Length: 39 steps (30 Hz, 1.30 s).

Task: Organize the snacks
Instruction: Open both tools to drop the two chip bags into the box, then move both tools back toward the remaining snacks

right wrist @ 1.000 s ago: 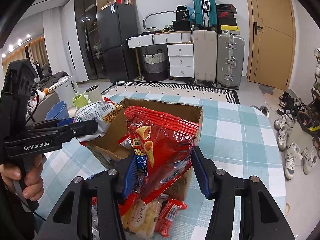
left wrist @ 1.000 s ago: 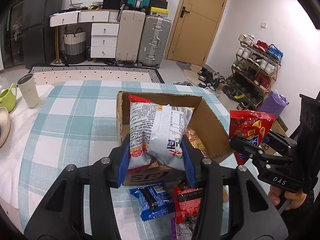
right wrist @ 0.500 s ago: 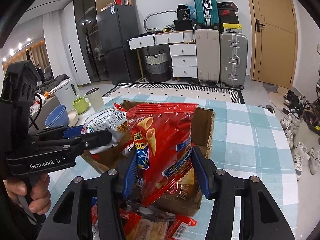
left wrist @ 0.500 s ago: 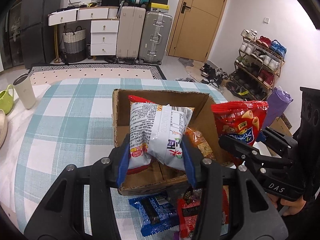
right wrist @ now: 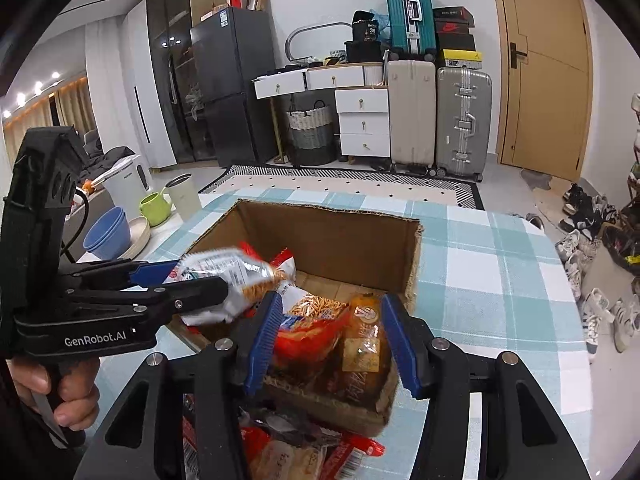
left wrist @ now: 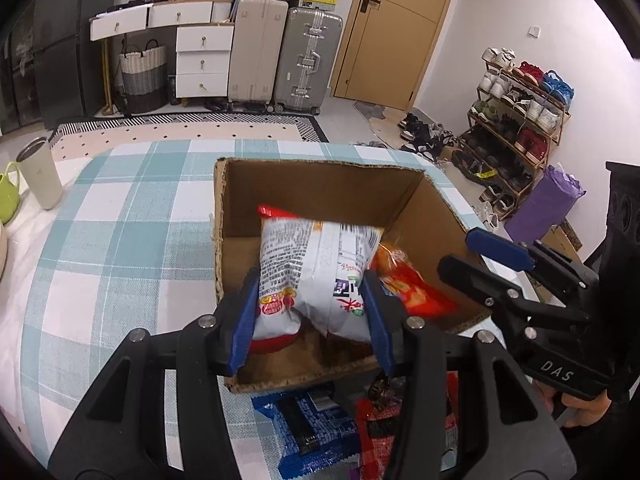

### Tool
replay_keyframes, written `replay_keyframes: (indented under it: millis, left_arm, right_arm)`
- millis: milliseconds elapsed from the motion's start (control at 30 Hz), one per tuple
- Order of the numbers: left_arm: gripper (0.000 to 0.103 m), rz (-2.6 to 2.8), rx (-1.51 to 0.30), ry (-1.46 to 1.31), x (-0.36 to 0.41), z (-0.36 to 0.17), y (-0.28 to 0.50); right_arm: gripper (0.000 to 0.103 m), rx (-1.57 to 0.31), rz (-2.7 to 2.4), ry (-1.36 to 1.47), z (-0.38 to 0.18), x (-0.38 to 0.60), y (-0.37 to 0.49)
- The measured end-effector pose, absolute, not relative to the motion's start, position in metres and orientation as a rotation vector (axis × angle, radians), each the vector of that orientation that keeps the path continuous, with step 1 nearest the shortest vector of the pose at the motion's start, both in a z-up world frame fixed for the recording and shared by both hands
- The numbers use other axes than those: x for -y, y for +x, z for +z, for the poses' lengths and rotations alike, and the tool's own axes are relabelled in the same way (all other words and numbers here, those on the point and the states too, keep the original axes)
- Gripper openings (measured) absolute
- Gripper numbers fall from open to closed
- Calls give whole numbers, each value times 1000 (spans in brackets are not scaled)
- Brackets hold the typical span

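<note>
Suitcases point(left wrist: 284, 52) beside wooden door point(left wrist: 394, 28)

This is a lived-in home: a wooden door point(left wrist: 394, 30), a shoe rack point(left wrist: 516, 120) crowded with sneakers, hard-shell suitcases point(left wrist: 308, 56) beside a white chest of drawers point(left wrist: 204, 58), a woven laundry basket point(left wrist: 144, 76), a dark refrigerator point(right wrist: 236, 84), and a bench under a checked tablecloth point(left wrist: 120, 232).

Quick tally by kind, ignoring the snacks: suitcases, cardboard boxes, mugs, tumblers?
suitcases: 3, beige, silver, teal
cardboard box: 1
green mug: 1
tumbler: 1
Total: 6
</note>
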State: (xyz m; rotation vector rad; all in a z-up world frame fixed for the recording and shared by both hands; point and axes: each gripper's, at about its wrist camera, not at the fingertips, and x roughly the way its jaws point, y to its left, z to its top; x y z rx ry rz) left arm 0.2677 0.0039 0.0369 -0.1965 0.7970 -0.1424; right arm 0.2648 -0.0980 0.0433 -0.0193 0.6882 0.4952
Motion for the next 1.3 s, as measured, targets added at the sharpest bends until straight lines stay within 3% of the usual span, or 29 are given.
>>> replay_keyframes:
  millis: [67, 100, 233, 267, 300, 1300]
  left_arm:
    - [58, -129, -789, -186, -4, 39, 263]
    - [69, -120, -780, -180, -4, 42, 260]
    - [89, -127, -744, -191, -7, 55, 241]
    - [92, -123, -740, -191, -8, 57, 237]
    - [103, -120, -737, -192, -10, 59, 233]
    - [102, -22, -831, -198, -13, 26, 128]
  right_arm:
    - [76, -680, 479, -17, 46, 104, 257]
    - [85, -676, 471, -7, 48, 110, 253]
    - [102, -666, 459, 42, 54, 127, 235]
    - [102, -667, 452, 47, 54, 131, 232]
    - [102, -671, 442, 49, 54, 135, 228]
    - [102, -808, 436, 51, 11, 144, 157]
